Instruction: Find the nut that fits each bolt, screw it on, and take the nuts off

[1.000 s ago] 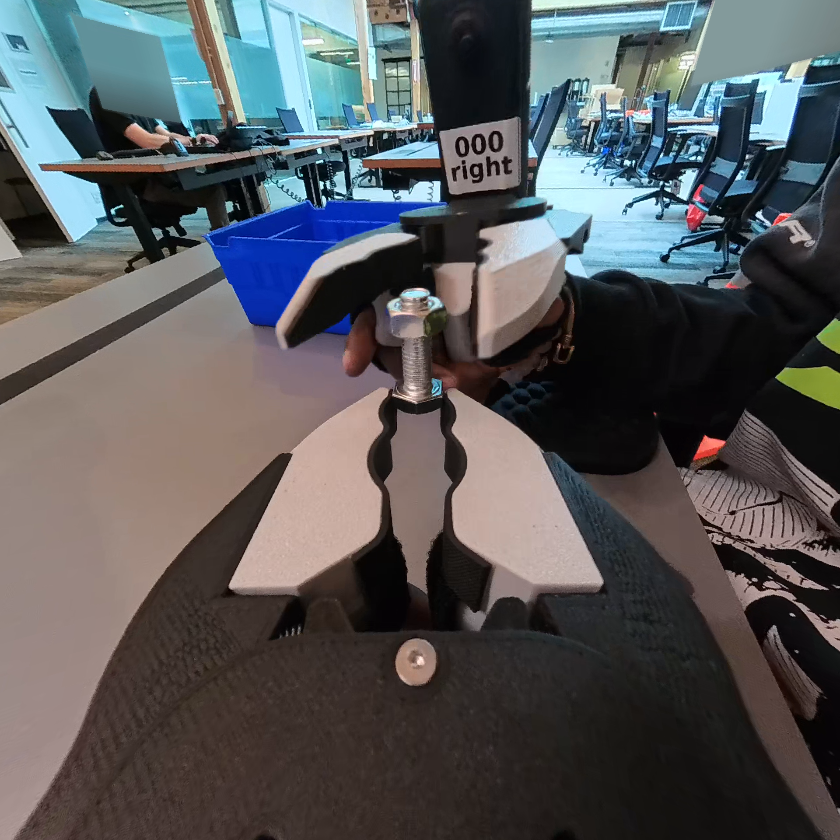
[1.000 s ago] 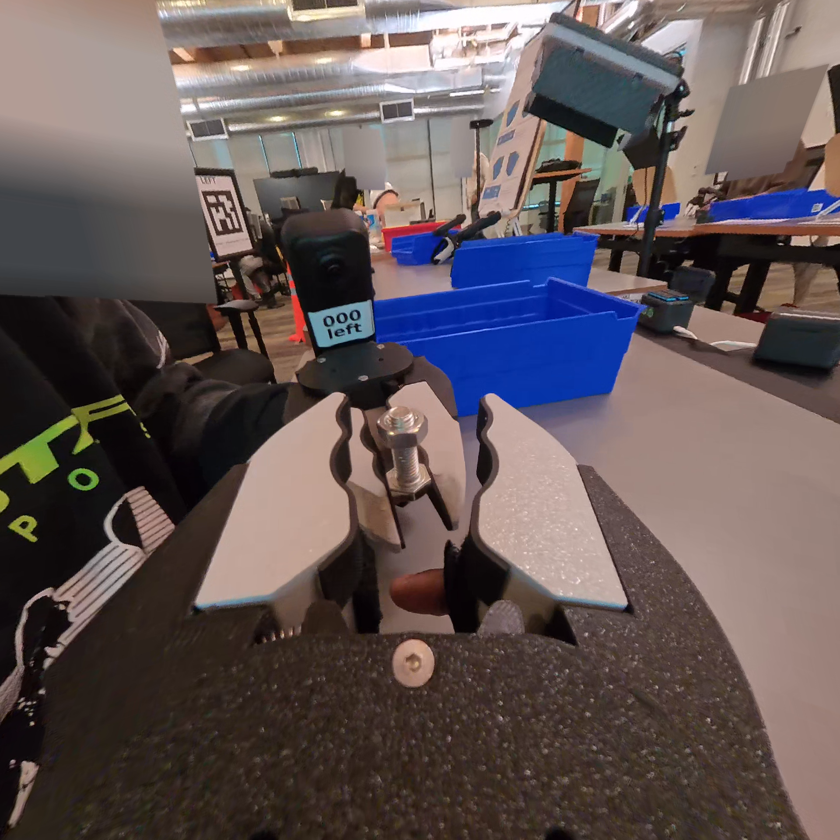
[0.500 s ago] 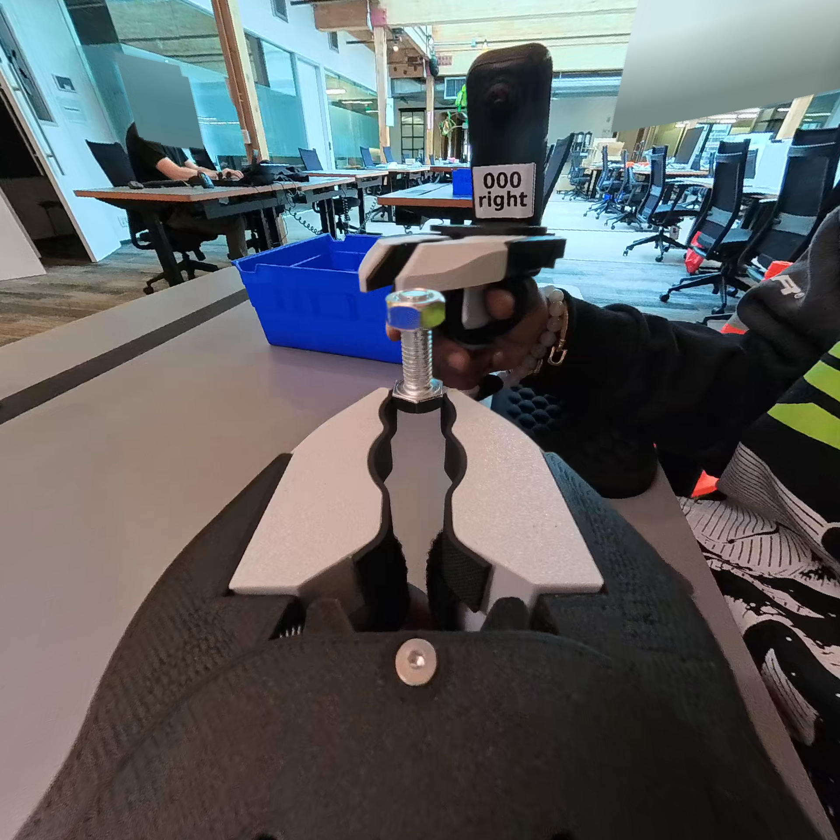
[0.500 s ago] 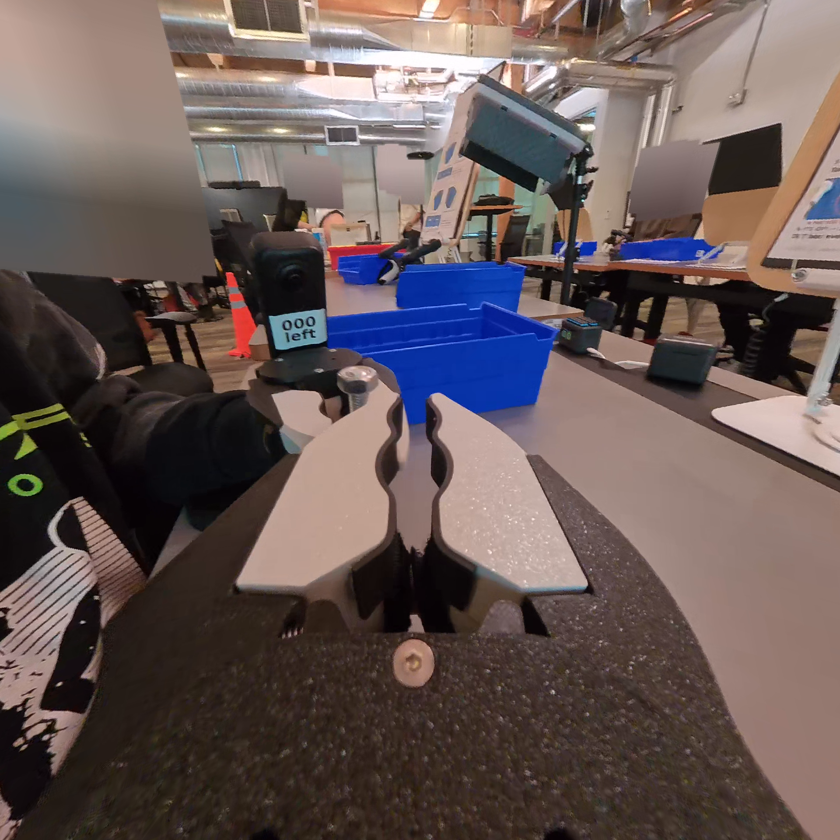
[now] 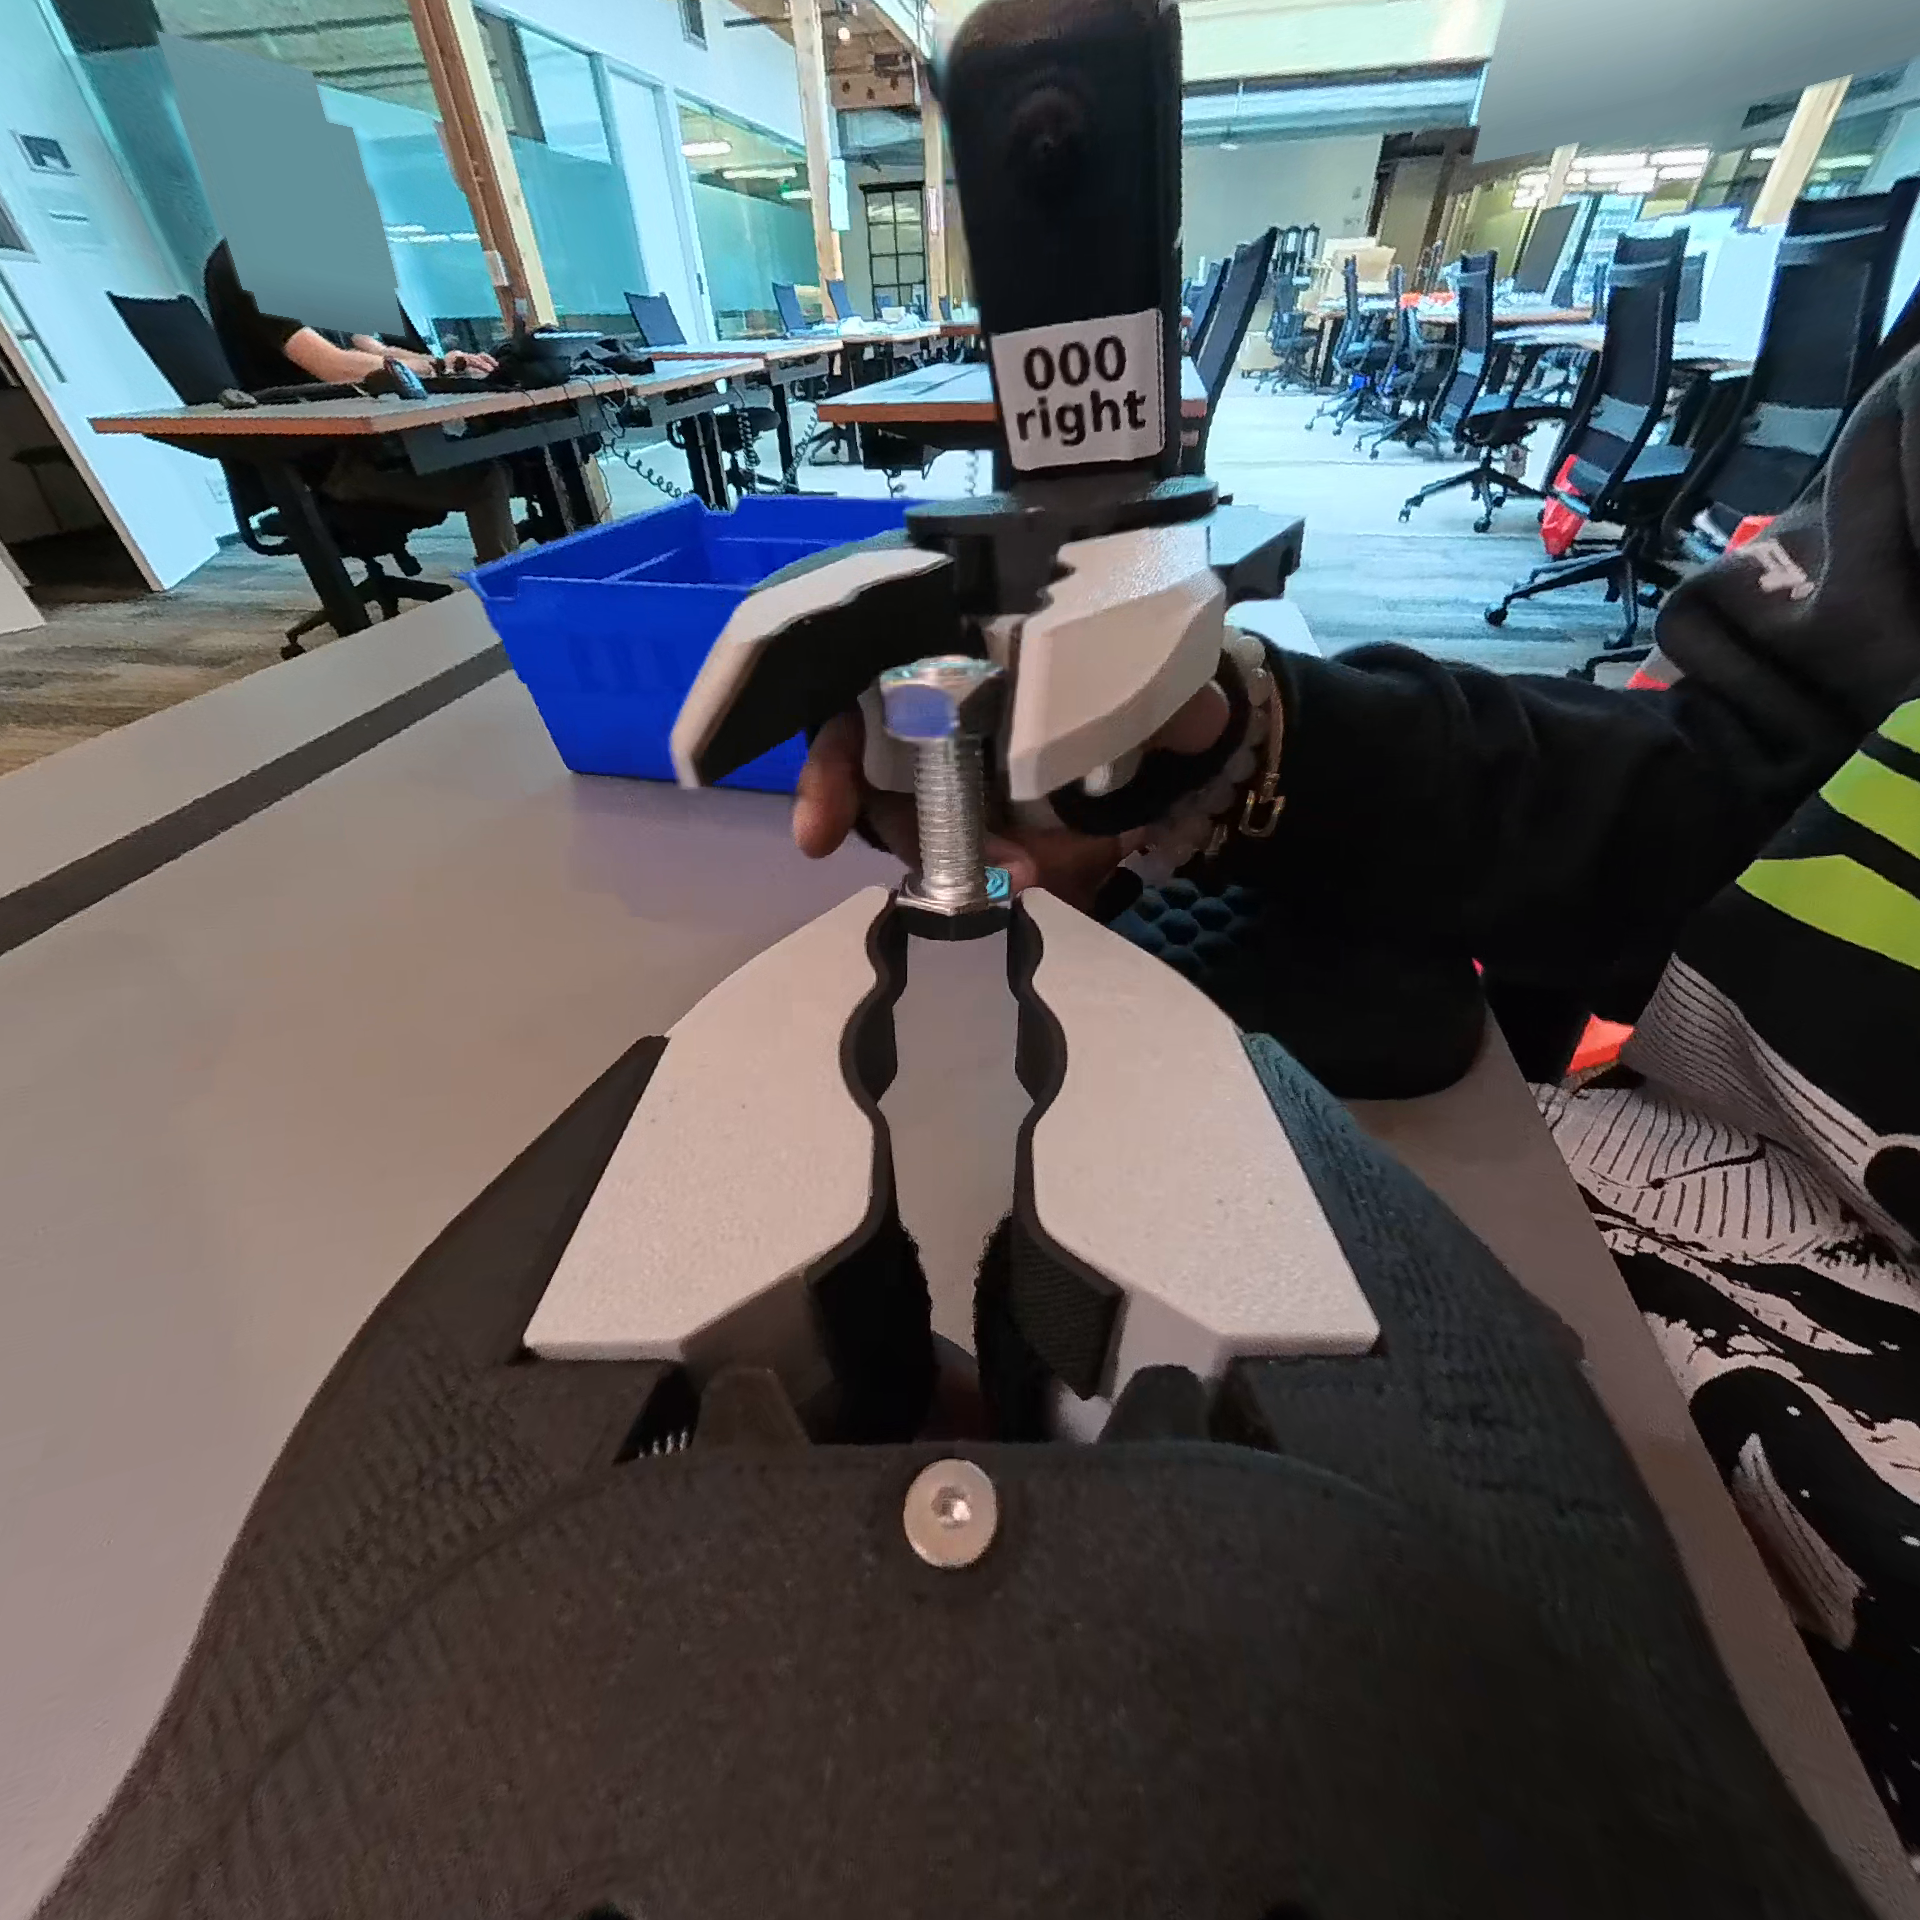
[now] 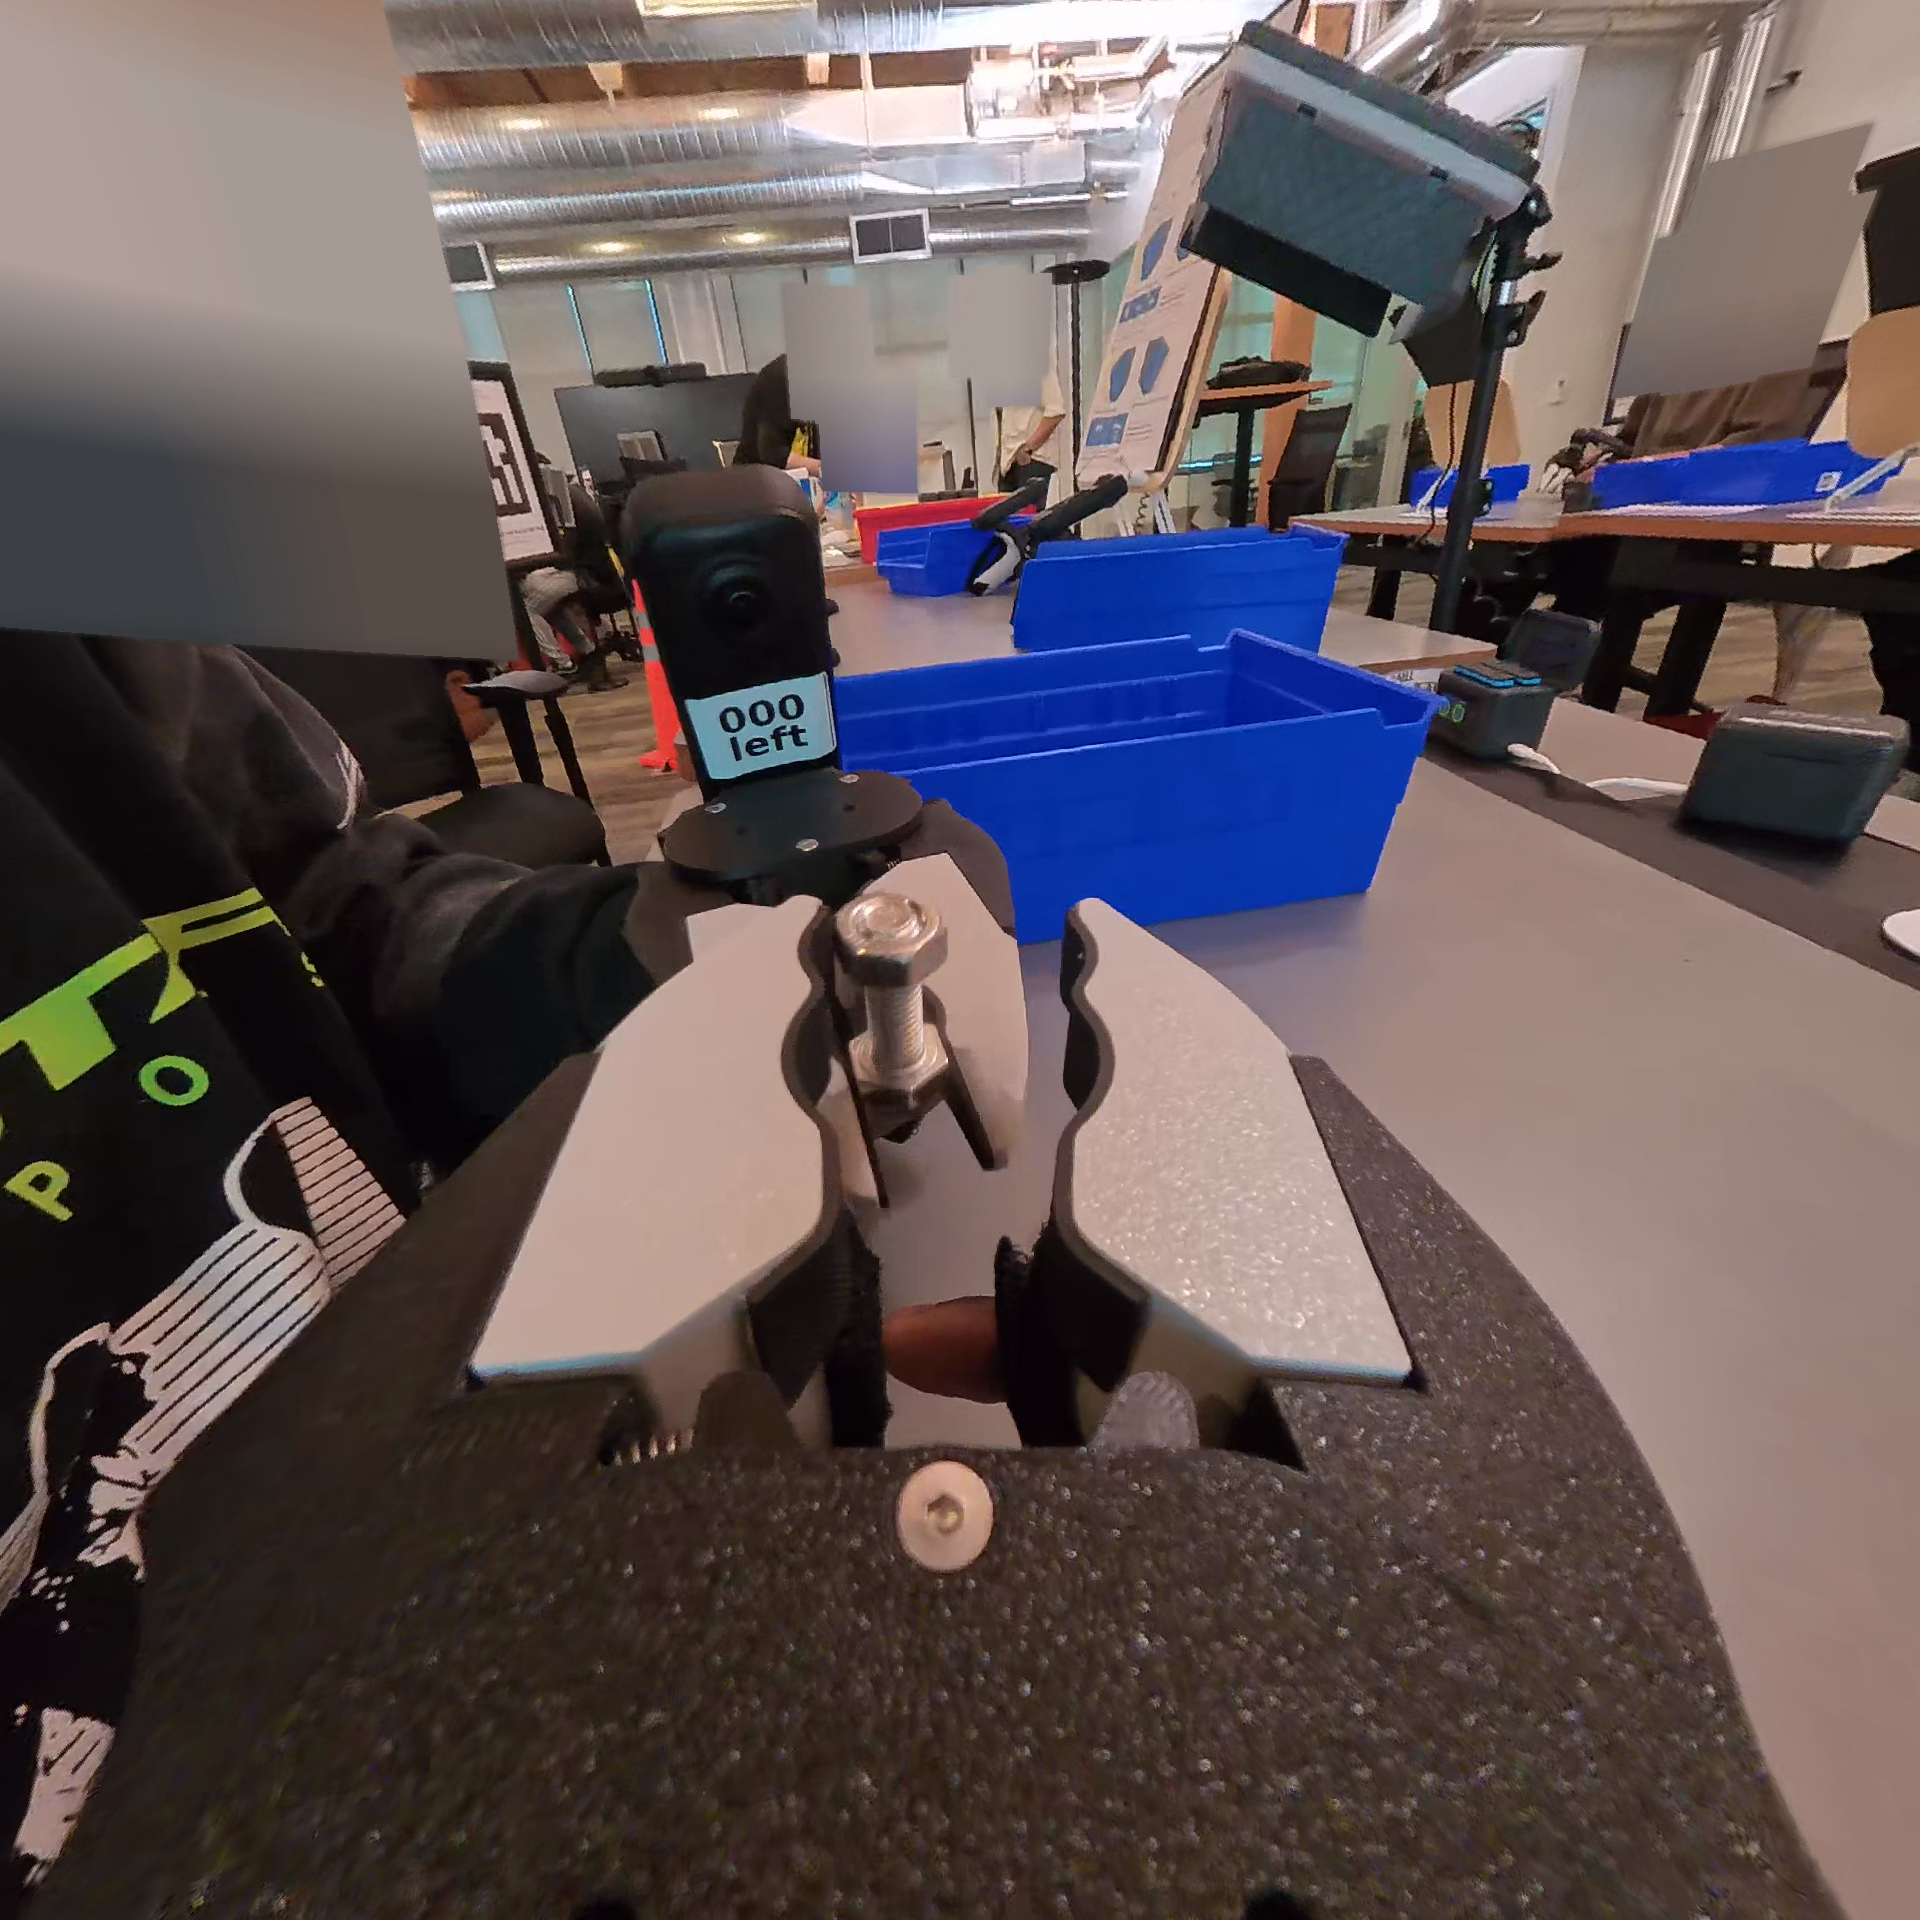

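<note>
Silver threaded bolt (image 5: 951,800) standing upright, clamped at its lower hex end in left hand-held gripper (image 5: 954,914); right hand-held gripper (image 6: 935,961) spread apart around upper steel hex nut (image 6: 888,940), not pressing, above grey bench (image 5: 312,935).

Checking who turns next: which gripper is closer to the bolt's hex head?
Right. The right gripper stands open around the hex head, not clamping. The left gripper grips the nut at the shaft's far end.
</note>
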### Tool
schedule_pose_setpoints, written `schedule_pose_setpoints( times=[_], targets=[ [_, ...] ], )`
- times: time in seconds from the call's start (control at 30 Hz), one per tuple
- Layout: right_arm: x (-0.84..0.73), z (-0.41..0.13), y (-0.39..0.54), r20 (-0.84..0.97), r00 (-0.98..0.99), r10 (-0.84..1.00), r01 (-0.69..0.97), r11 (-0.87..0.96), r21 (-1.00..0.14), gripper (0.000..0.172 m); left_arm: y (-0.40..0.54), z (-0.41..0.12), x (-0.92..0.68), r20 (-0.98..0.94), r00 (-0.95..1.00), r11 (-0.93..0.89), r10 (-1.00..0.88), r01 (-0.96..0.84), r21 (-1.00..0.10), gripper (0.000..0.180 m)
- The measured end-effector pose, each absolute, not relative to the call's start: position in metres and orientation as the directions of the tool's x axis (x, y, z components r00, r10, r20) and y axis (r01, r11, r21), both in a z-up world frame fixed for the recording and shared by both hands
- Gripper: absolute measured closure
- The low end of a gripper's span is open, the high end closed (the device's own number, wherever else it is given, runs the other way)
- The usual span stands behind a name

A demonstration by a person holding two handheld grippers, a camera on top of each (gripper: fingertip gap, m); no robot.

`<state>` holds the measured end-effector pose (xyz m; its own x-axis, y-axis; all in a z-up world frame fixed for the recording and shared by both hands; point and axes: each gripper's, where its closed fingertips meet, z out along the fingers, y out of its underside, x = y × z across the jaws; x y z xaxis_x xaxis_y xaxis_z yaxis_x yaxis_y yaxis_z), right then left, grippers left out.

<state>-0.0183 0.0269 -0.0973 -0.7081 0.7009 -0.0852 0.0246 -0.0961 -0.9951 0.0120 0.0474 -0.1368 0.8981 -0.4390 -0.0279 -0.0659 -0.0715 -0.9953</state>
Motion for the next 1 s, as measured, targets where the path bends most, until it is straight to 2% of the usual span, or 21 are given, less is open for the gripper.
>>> schedule_pose_setpoints(
  times=[0.07, 0.1, 0.13, 0.2, 0.27, 0.43, 0.53, 0.77, 0.93, 1.0],
  targets=[
    [-0.014, -0.093, 0.034, -0.080, -0.710, 0.700, 0.013, -0.100, -0.995, 0.133, 0.046, -0.131, 0.008, -0.017, 0.902, -0.046, -0.430, -0.041, -0.998, 0.162],
    [-0.013, -0.092, 0.039, -0.076, -0.701, 0.709, 0.006, -0.101, -0.995, 0.140, 0.045, -0.128, 0.005, -0.010, 0.906, -0.037, -0.424, -0.028, -0.999, 0.162],
    [-0.014, -0.090, 0.046, -0.072, -0.677, 0.732, -0.008, -0.105, -0.994, 0.156, 0.044, -0.126, 0.004, -0.007, 0.906, -0.028, -0.424, -0.020, -0.999, 0.162],
    [-0.013, -0.085, 0.056, -0.060, -0.652, 0.756, -0.040, -0.114, -0.993, 0.164, 0.044, -0.125, 0.001, -0.009, 0.912, -0.025, -0.410, -0.021, -0.999, 0.162],
    [-0.011, -0.083, 0.055, -0.066, -0.666, 0.743, -0.046, -0.128, -0.991, 0.162, 0.044, -0.127, 0.001, -0.007, 0.913, -0.034, -0.409, -0.023, -0.999, 0.162],
    [-0.010, -0.084, 0.037, -0.093, -0.723, 0.684, -0.022, -0.158, -0.987, 0.130, 0.046, -0.133, 0.006, -0.017, 0.907, -0.059, -0.420, -0.046, -0.997, 0.162],
    [-0.013, -0.087, 0.029, -0.115, -0.733, 0.671, 0.000, -0.169, -0.986, 0.125, 0.048, -0.139, 0.011, -0.025, 0.901, -0.083, -0.433, -0.068, -0.994, 0.162],
    [-0.014, -0.092, 0.033, -0.103, -0.715, 0.691, 0.018, -0.130, -0.991, 0.135, 0.047, -0.136, 0.009, -0.018, 0.903, -0.070, -0.430, -0.053, -0.996, 0.162],
    [-0.014, -0.086, 0.050, -0.103, -0.677, 0.729, -0.013, -0.152, -0.988, 0.160, 0.044, -0.124, -0.001, -0.001, 0.913, -0.024, -0.407, -0.012, -1.000, 0.162],
    [-0.012, -0.085, 0.049, -0.098, -0.682, 0.725, -0.022, -0.154, -0.988, 0.158, 0.044, -0.126, -0.001, -0.002, 0.916, -0.033, -0.402, -0.017, -0.999, 0.162]
  ],
)
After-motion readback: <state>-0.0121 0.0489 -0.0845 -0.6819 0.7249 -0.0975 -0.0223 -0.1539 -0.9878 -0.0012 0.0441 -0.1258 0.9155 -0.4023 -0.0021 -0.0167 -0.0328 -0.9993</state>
